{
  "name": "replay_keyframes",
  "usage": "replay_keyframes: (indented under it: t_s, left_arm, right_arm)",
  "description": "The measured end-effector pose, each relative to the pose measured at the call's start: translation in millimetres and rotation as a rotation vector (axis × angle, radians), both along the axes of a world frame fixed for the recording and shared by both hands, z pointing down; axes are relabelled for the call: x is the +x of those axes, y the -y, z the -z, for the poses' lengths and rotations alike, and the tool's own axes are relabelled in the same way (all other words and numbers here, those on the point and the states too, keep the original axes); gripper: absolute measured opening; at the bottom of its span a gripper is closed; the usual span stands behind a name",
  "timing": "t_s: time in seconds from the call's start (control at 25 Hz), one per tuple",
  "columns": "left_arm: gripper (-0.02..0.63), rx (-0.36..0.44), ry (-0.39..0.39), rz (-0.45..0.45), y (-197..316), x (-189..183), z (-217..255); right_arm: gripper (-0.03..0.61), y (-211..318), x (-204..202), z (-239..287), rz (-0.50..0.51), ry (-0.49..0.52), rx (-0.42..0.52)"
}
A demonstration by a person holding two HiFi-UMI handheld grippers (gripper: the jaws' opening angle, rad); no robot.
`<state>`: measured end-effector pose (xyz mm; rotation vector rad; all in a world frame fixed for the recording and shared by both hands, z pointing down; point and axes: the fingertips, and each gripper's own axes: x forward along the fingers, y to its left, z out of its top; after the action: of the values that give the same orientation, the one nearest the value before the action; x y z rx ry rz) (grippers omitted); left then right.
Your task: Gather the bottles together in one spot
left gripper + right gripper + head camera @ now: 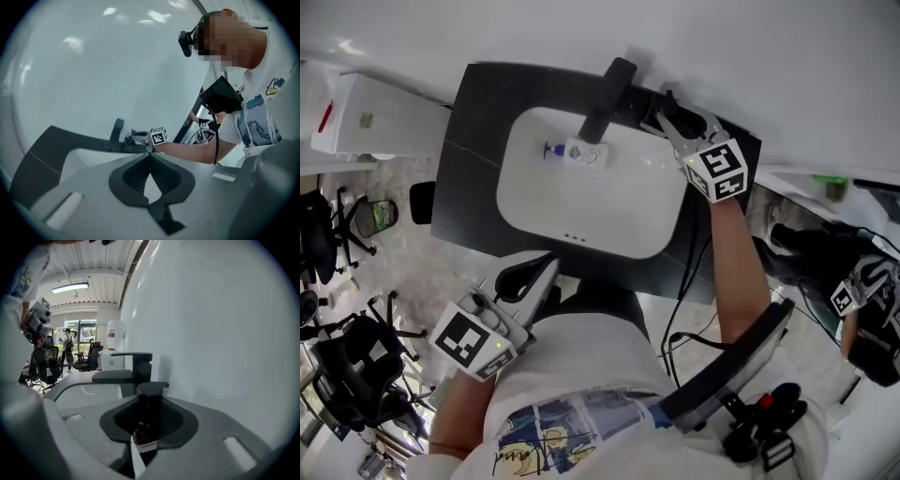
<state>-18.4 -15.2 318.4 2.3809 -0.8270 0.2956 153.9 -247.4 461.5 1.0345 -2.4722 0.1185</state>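
A small white bottle with a blue cap [575, 151] lies in the white basin [609, 220] just below the black faucet [605, 89]. My right gripper [664, 111] is at the back right of the black counter [464, 131], beside the faucet. It is shut on a dark brown bottle with a black cap [149, 430], which stands upright between its jaws close to the white wall. In the head view that bottle is hidden by the gripper. My left gripper [542, 274] hovers at the front edge of the sink, near my body, shut with nothing in it [150, 157].
Office chairs [337, 225] and a white cabinet [366, 112] are on the left of the sink. Another marker-cube device [853, 295] and dark gear lie on the right. The white wall runs directly behind the faucet [136, 366].
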Motion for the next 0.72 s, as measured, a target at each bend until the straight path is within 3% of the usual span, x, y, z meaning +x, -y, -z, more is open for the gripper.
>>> replay_keyframes:
  t_s: [0.52,0.72]
  left_arm:
    - [0.002,-0.019,0.004,0.025,7,-8,-7]
    - [0.002,-0.015,-0.001,0.021,9,-9,-5]
  right_arm:
    - [0.091,26,4,-2,0.063,0.085,0.003]
    - [0.133,29,6,-4,0.017,0.091,0.008]
